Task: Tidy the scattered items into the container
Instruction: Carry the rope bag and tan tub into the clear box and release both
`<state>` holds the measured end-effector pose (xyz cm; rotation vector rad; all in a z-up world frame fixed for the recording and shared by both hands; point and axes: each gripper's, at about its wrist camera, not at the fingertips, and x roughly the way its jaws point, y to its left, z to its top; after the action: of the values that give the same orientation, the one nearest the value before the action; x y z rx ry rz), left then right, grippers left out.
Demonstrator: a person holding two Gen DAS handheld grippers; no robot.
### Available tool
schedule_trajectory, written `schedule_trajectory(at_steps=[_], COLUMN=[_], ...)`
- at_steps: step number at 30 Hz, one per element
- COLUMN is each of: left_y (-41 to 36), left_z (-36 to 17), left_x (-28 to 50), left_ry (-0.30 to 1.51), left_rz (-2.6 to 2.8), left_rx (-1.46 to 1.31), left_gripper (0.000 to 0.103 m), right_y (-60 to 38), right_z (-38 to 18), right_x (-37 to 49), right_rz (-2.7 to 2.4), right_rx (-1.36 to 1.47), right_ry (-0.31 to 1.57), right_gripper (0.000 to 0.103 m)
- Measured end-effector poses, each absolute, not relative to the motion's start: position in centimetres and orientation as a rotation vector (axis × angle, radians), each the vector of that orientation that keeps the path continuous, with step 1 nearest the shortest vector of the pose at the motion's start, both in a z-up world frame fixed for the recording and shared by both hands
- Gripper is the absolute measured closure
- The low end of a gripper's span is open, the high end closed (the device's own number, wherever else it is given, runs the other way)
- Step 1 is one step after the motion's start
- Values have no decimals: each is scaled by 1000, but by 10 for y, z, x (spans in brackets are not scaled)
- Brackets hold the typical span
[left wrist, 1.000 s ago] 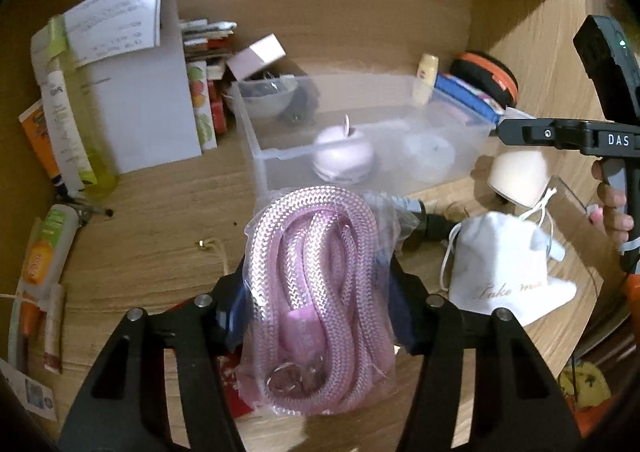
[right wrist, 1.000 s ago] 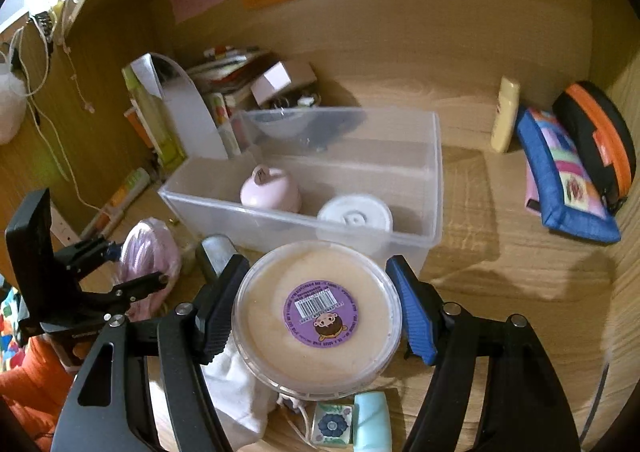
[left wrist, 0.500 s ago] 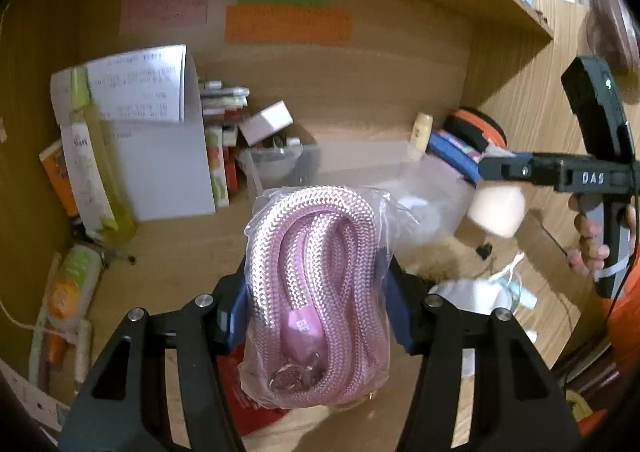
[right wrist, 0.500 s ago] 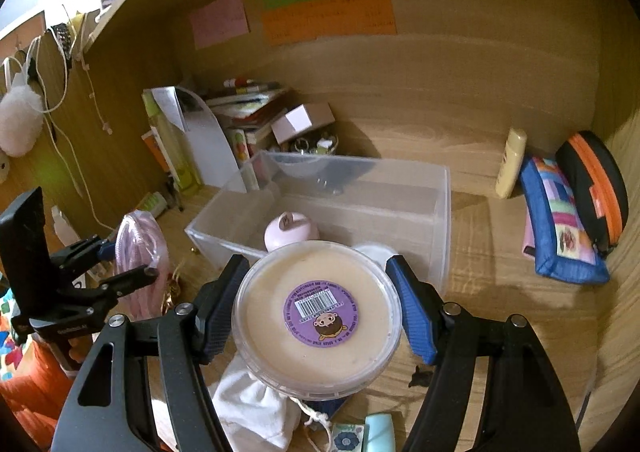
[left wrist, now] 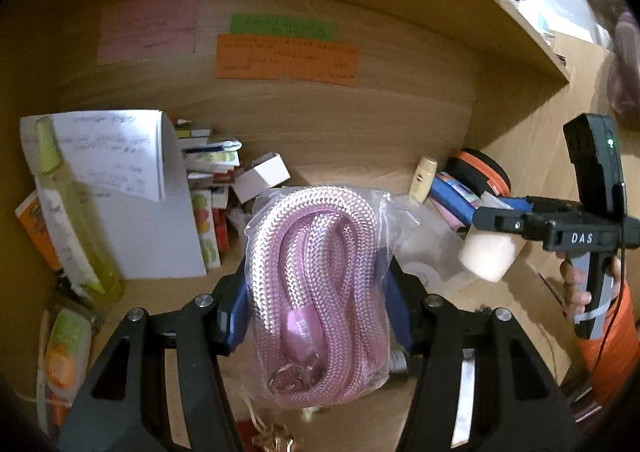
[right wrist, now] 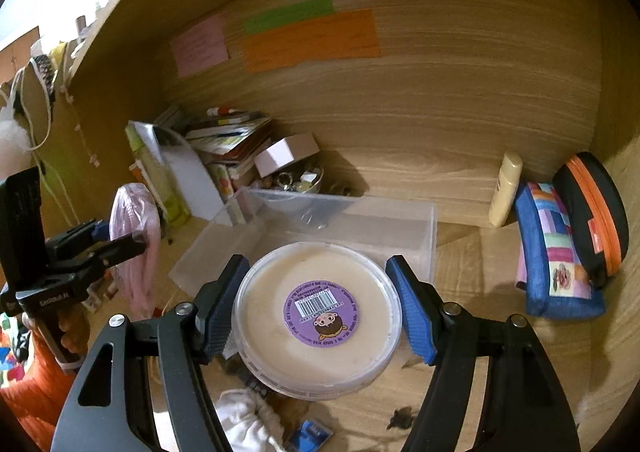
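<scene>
Left wrist view: left tool (left wrist: pixel 316 316) clamping bagged pink rope (left wrist: pixel 320 284); right tool (right wrist: pixel 316 316) clamping tub (right wrist: pixel 318 326).

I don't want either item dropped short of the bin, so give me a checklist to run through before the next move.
1. Left gripper clamped on the bagged pink braided rope: ok, both pads press the bag's sides.
2. Right gripper clamped on the round cream tub with purple barcode sticker: ok, pads on both sides.
3. Clear plastic container open, no lid: ok.
4. Free floor space inside the container: cannot tell, the tub hides much of it.
5. Grippers apart from each other: ok, a gap shows in the left wrist view.
6. Tub lid sealed: cannot tell.
</scene>
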<state>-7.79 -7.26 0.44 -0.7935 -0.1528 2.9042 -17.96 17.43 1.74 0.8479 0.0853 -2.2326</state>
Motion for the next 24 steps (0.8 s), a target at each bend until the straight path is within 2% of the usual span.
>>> schedule_trajectory(at_steps=[13, 18, 24], left_y=[-73, -67, -59], left_z=[-10, -25, -40], left_x=[-137, -150, -161], left_ry=[-193, -144, -78], left_rz=[2888, 2898, 2869], left_rx=[-866, -920, -986], left_gripper=[46, 46, 46], right_y=[137, 129, 117], right_z=[-17, -34, -44], right_x=[-220, -223, -216], right_rz=[-2182, -2152, -2151], right_rx=[919, 934, 914], right_ry=[81, 71, 151], right_gripper=[35, 35, 35])
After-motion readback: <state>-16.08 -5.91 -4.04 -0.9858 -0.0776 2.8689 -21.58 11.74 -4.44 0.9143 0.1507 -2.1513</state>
